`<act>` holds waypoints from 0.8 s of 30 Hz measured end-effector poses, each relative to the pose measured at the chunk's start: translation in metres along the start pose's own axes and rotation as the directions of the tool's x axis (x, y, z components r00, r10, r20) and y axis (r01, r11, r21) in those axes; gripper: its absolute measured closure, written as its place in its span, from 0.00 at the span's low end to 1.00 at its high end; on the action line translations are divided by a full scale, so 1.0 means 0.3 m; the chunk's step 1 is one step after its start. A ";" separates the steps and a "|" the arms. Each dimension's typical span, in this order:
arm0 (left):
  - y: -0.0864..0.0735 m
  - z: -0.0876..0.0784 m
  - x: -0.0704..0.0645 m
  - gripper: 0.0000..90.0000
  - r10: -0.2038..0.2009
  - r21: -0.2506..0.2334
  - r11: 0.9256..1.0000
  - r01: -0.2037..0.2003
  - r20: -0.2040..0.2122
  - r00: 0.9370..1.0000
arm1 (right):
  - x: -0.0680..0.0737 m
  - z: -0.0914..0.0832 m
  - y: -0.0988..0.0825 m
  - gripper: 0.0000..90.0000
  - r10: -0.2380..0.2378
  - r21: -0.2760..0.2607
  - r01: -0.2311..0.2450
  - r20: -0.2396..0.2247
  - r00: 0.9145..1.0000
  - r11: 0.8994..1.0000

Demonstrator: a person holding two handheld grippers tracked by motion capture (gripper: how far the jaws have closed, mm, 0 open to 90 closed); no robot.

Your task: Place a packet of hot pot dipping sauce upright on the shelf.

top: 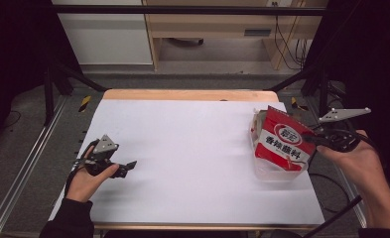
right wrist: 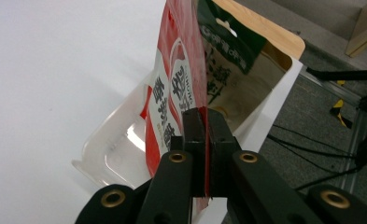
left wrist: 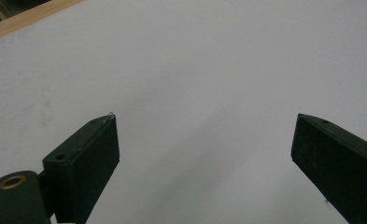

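I see right claw (right wrist: 204, 140) clamped on red pouch (top: 283, 141) over clear tray (top: 274, 172) at counter's (top: 192, 163) right edge, left claw (left wrist: 204, 154) apart near left edge.

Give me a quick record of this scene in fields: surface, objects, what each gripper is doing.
surface: white sheet over a wooden table
objects: red sauce packet, clear plastic tray
packet position: held above the tray, at the sheet's right edge
right gripper: shut on the packet's edge
left gripper: open, empty, over bare sheet at the left
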State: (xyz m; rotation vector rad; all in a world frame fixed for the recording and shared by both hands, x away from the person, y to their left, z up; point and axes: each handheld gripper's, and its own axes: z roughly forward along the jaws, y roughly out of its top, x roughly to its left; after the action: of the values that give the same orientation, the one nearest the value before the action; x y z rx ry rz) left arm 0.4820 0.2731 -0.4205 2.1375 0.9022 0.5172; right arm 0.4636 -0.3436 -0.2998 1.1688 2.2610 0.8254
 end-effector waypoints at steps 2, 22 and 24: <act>0.000 0.000 0.000 0.09 -0.001 0.000 1.000 0.001 0.000 1.000 | -0.013 0.001 -0.013 0.98 0.011 0.014 -0.011 0.003 1.000 1.000; -0.003 0.003 0.002 0.09 -0.004 0.001 1.000 0.004 0.001 1.000 | 0.020 0.052 0.070 0.45 -0.046 0.029 0.045 0.039 0.998 0.999; -0.003 0.001 0.001 0.09 -0.005 -0.001 1.000 0.005 0.001 1.000 | 0.030 0.067 0.099 0.41 -0.051 0.034 0.050 0.048 0.998 0.998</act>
State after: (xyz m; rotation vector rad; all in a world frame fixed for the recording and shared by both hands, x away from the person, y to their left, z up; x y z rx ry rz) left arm 0.4820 0.2737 -0.4216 2.1336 0.9060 0.5147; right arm 0.4883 -0.3166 -0.2949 1.1294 2.2620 0.7353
